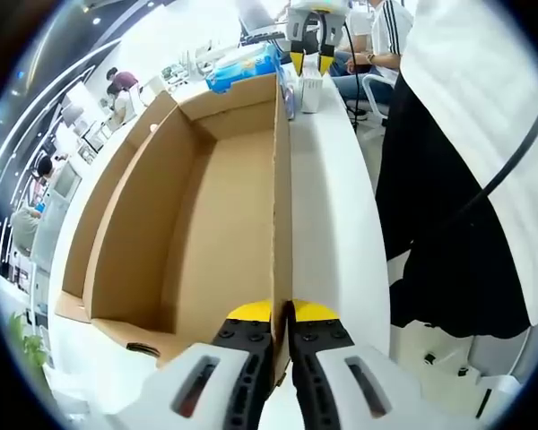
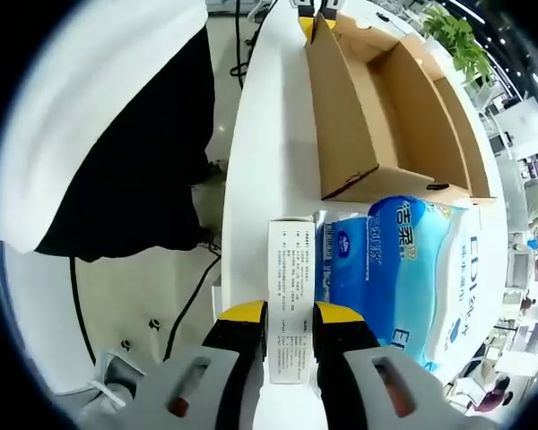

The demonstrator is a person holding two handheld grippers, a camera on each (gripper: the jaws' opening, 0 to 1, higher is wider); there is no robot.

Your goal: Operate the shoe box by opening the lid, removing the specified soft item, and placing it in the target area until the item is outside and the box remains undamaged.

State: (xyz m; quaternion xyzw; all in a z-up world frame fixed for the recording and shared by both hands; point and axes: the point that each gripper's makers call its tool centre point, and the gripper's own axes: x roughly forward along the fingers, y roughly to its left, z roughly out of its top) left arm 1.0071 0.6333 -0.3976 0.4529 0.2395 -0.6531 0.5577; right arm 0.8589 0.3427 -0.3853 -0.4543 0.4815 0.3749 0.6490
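My left gripper point(image 1: 282, 315) is closed onto the near side wall of the cardboard box point(image 1: 211, 206); the two yellow-tipped jaws stand one on each side of that wall's edge with almost no gap, and the wall runs straight away from me between them. The box lies open with no lid over it; its bare brown floor shows from end to end in the left gripper view. It sits on the white table point(image 1: 332, 206), with its held wall running along the table's edge on the person's side; the person's white top and dark trousers point(image 1: 448, 224) stand just beyond that edge.

My right gripper point(image 2: 290, 313) holds a small white carton point(image 2: 290, 296) printed with fine text; the jaws are part-way closed, one pressed to each long side of it, and the carton stands up between them. Just beside the carton, touching or nearly so, lies a blue-and-white soft pack of tissue point(image 2: 403, 269); it rests on the table point(image 2: 264, 134) against the end of the box point(image 2: 390, 107), outside it. In the left gripper view that same pack point(image 1: 242, 67) shows past the far end wall of the box, and the right gripper point(image 1: 311, 61) stands there over the table's far end with the white carton point(image 1: 310, 90) between its tips.

Beyond the table's other long edge are desks and seated people point(image 1: 121, 90); a green plant point(image 2: 453, 40) stands near the box's far corner.
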